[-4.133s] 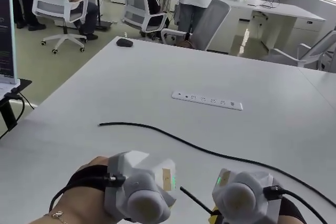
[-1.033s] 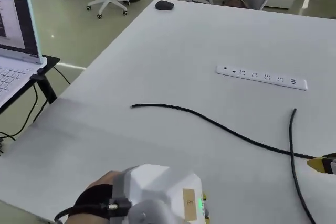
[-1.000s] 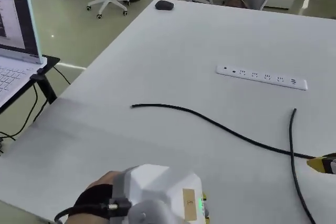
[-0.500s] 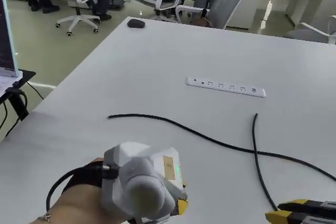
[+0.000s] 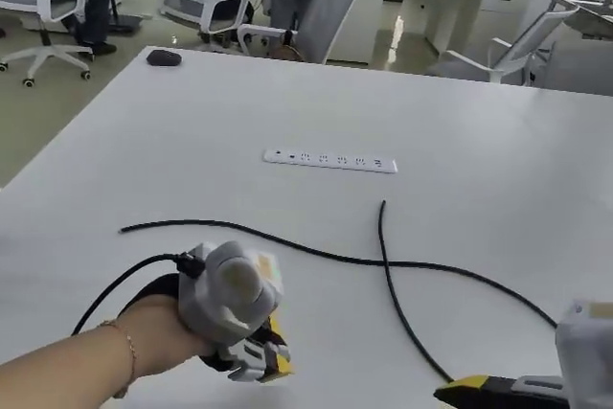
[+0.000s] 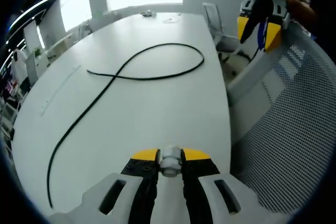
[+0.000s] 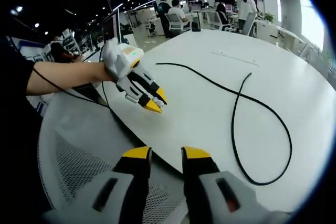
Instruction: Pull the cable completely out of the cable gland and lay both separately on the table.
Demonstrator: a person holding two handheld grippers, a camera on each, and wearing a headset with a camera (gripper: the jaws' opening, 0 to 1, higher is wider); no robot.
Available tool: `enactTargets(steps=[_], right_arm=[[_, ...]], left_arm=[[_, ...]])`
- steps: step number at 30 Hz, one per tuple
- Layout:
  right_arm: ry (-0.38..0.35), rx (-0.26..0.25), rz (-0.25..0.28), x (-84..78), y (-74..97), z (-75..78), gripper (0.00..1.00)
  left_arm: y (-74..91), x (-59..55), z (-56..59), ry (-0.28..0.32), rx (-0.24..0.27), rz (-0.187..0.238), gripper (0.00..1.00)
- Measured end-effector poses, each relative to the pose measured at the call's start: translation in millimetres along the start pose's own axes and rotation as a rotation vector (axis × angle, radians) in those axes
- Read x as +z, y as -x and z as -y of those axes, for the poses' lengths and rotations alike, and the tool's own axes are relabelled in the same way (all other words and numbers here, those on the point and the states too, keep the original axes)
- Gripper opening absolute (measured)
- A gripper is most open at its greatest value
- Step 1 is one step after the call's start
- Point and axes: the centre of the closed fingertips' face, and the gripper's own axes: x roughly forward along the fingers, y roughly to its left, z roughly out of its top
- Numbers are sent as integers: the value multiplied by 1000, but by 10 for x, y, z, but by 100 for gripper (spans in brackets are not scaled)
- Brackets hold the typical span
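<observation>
A long black cable [image 5: 340, 259] lies loose on the white table [image 5: 498, 150], crossing itself in a loop; it also shows in the left gripper view [image 6: 157, 77] and the right gripper view [image 7: 233, 119]. My left gripper [image 5: 263, 361] hovers low over the table's near edge, shut on a small pale cable gland [image 6: 169, 161] pinched between its yellow tips. It appears in the right gripper view as the left gripper [image 7: 152, 102], apart from the cable. My right gripper [image 7: 166, 156] stands open and holds nothing, off the near right edge [image 5: 479, 392], and seen from the left [image 6: 260, 19].
A white power strip [image 5: 329, 160] lies mid-table beyond the cable. A dark mouse [image 5: 164, 57] sits at the far left corner. Office chairs [image 5: 316, 7] and people stand behind the table. A mesh chair seat [image 6: 294, 114] lies beneath the grippers off the table's near edge.
The head camera has swung right. The cable, earlier running to the right gripper's tips, now lies free in a crossed loop. The two grippers, together four seconds ago, are wide apart.
</observation>
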Motion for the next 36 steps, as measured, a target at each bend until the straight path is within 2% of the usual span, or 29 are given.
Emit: enactTargets(steps=[3, 6, 10, 13, 16, 19, 21, 22, 25, 26, 28, 29, 33, 34, 36], right_arm=[[-14, -6, -3, -61, 33, -52, 22], [-14, -8, 4, -60, 47, -96, 22], [-23, -21, 16, -48, 80, -102, 22], [-27, -17, 20, -59, 96, -123, 22], [-27, -25, 27, -36, 131, -97, 22], [-27, -30, 35, 1, 141, -39, 22], [-25, -40, 35, 21, 132, 12, 22], [-24, -43, 38, 35, 122, 35, 22], [-32, -37, 48, 54, 69, 59, 22], [-33, -34, 45, 48, 49, 60, 22], [-24, -26, 29, 20, 6, 68, 22], [-23, -22, 21, 6, -11, 81, 22], [-30, -9, 9, -23, -28, 91, 22], [-34, -3, 8, -27, -30, 89, 22], [-39, 2, 4, -31, -33, 94, 22]], left_arm=[[-55, -14, -50, -7, 13, 11, 18], [-104, -6, -119, 13, 34, 39, 18], [-153, -75, -111, -2, 23, 15, 19], [-173, -113, -147, 19, 40, 3, 26], [-86, -67, -185, 32, 52, 18, 29], [110, 31, -193, 49, 51, 40, 33], [222, 52, -172, 58, 43, 39, 36], [313, 23, -104, 69, 14, 14, 36], [538, 16, -19, 66, 11, 15, 37], [611, 28, -7, 66, 18, 26, 38], [788, 58, 20, 118, 31, 65, 40], [870, 55, 19, 144, 46, 70, 40], [1263, 166, -14, 228, 138, 172, 39], [1333, 167, -23, 247, 158, 186, 39], [1515, 141, -70, 279, 230, 219, 37]])
